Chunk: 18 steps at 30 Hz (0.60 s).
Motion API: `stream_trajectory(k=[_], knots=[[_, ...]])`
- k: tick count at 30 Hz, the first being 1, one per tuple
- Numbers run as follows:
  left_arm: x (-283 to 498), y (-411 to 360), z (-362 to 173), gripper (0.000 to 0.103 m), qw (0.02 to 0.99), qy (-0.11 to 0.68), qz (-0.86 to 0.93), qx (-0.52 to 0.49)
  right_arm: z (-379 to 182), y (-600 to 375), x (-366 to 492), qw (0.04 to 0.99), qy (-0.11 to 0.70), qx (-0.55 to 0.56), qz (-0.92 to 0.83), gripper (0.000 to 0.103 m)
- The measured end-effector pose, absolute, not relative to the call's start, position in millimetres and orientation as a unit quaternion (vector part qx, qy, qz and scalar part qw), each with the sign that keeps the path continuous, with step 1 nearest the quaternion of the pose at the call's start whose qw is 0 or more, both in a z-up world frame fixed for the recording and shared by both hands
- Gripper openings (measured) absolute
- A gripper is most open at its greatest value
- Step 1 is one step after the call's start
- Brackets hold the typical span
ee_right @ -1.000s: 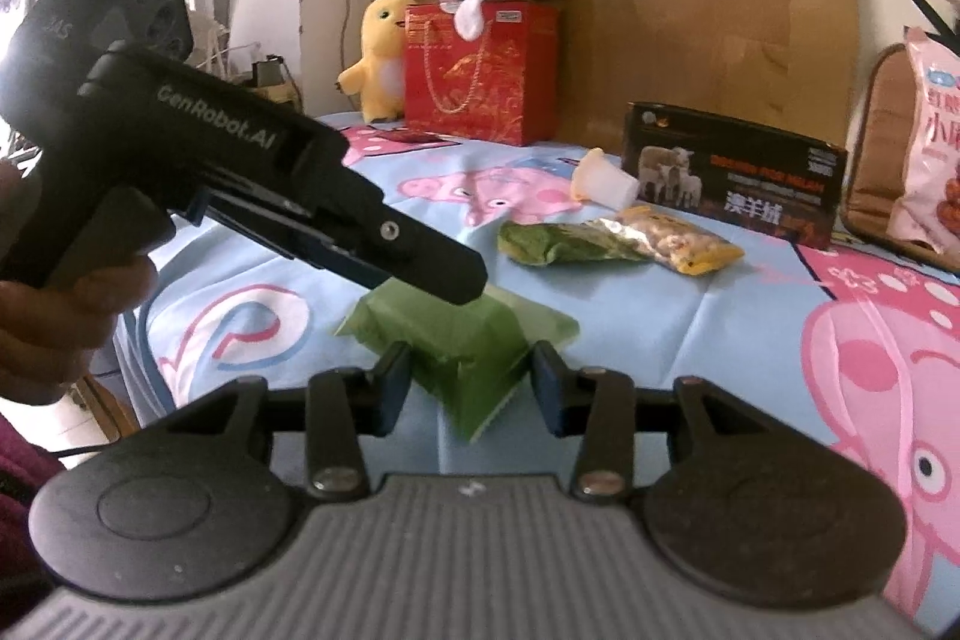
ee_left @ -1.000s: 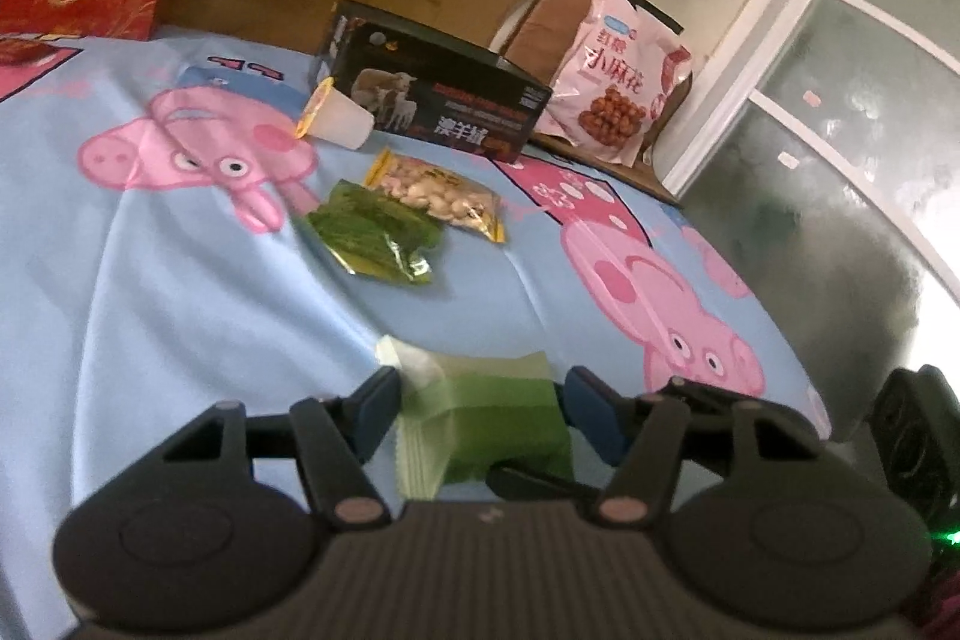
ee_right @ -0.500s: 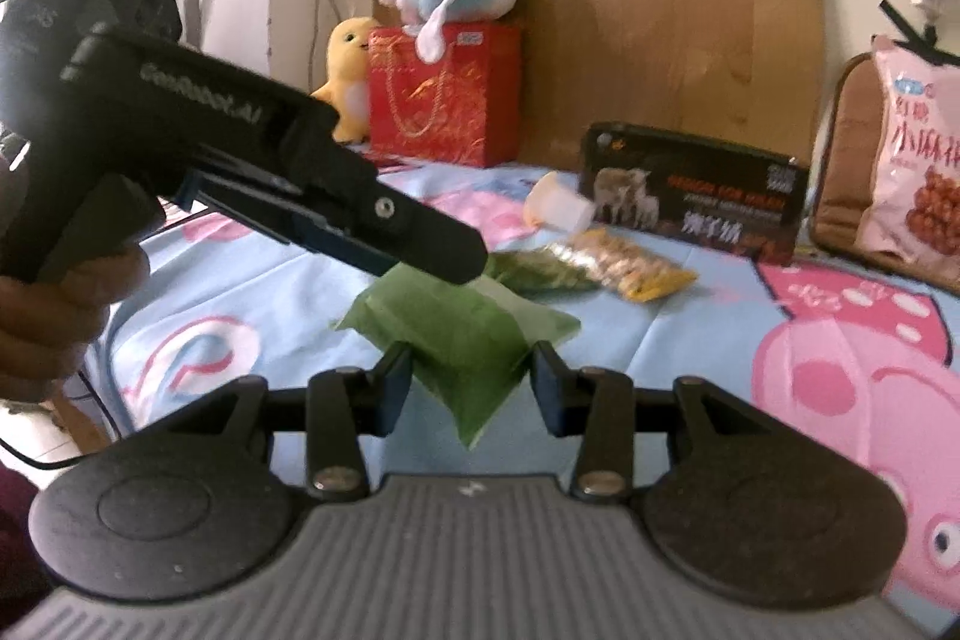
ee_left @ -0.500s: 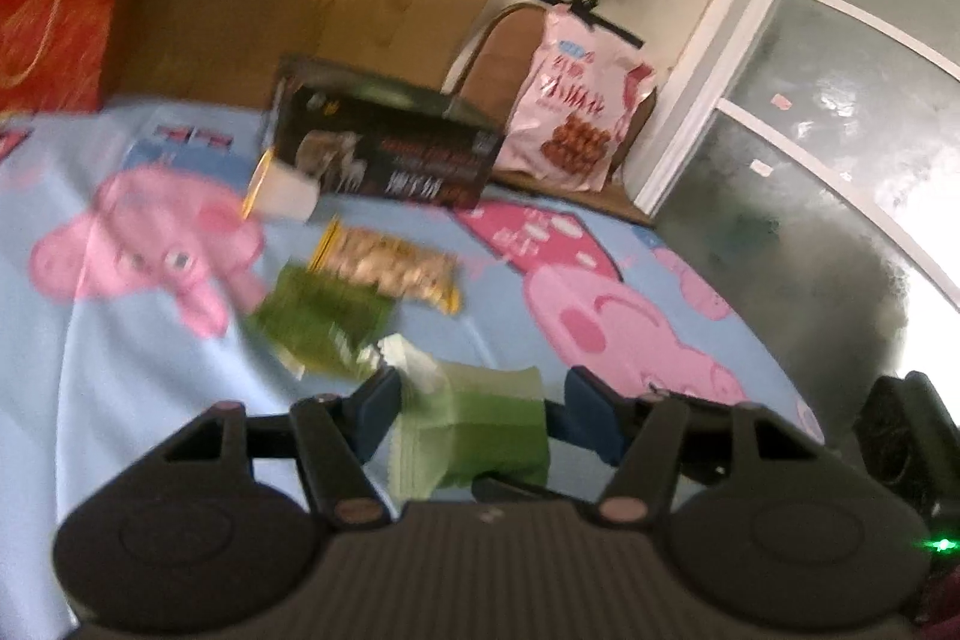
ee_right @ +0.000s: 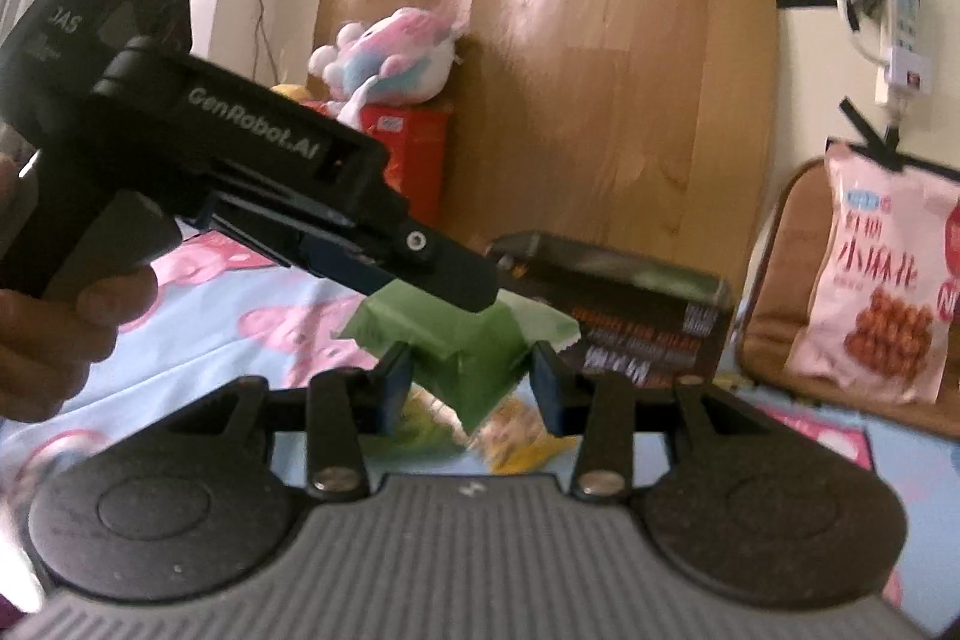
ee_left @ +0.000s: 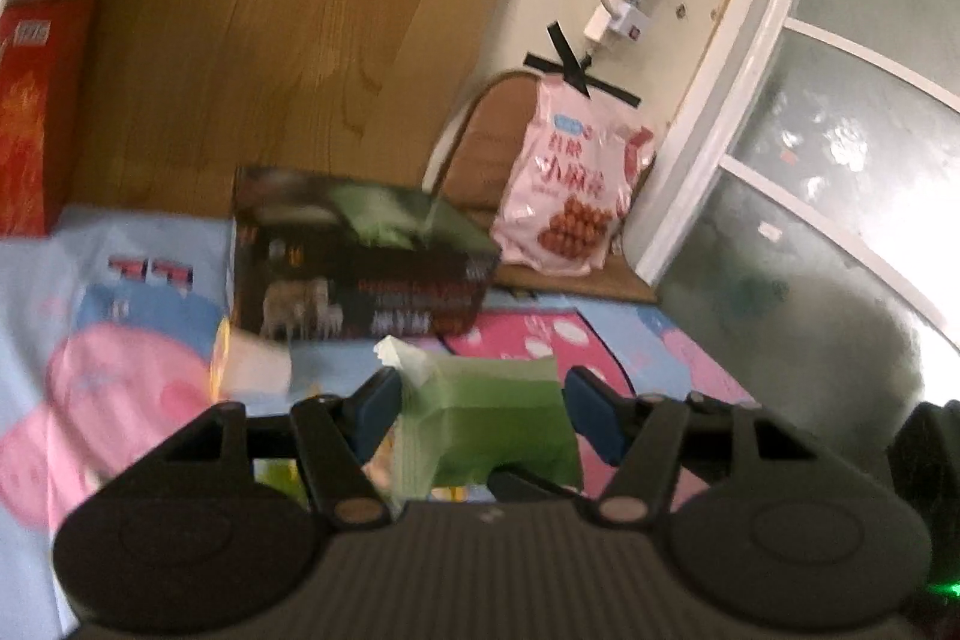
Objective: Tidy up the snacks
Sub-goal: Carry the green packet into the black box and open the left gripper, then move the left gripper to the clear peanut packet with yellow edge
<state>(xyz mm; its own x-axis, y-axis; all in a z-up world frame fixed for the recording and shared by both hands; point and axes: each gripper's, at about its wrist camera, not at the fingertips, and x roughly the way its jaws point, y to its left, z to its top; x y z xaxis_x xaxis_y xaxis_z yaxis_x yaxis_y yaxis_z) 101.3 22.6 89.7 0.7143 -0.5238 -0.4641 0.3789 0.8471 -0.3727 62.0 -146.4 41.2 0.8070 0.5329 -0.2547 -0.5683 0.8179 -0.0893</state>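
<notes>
Left wrist view: we are holding the green packet (ee_left: 489,418) aloft above the tablecloth (ee_left: 120,292), before the dark box (ee_left: 360,268).
Both the left gripper (ee_left: 480,409) and right gripper (ee_right: 471,379) are pinching its edges, half-closed; it is looking light, soft and crinkly, so we are gripping the sealed ends.

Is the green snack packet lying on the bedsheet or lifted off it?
Lifted: the green packet hangs between both grippers' fingers, its lower corner dangling free above the snacks on the sheet.

The snack packet (ee_left: 480,418) is light green. The cloth (ee_left: 150,304) is pale blue with pink cartoon pigs. The box (ee_left: 354,274) is black with red and white print. The bag (ee_right: 876,274) is pink with blue and red lettering. The plush toy (ee_right: 384,52) is pink, white and blue.
</notes>
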Motion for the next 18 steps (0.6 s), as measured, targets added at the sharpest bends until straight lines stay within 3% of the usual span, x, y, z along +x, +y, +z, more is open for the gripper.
stream_trajectory(k=[7,13,18], knots=[[186.8,15.0,106.5,0.061,0.933,0.271,-0.214,-0.105,52.8,-136.8,140.1,0.955,0.082,-0.101,0.268,0.046],[261.5,13.9,88.4,0.061,0.936,0.287,-0.164,-0.118,38.1,-128.9,216.0,0.959,0.126,-0.079,0.242,0.048],[269.0,20.0,80.4,0.061,0.933,0.298,-0.147,-0.140,40.5,-147.8,217.7,0.967,0.129,-0.028,0.218,0.052]])
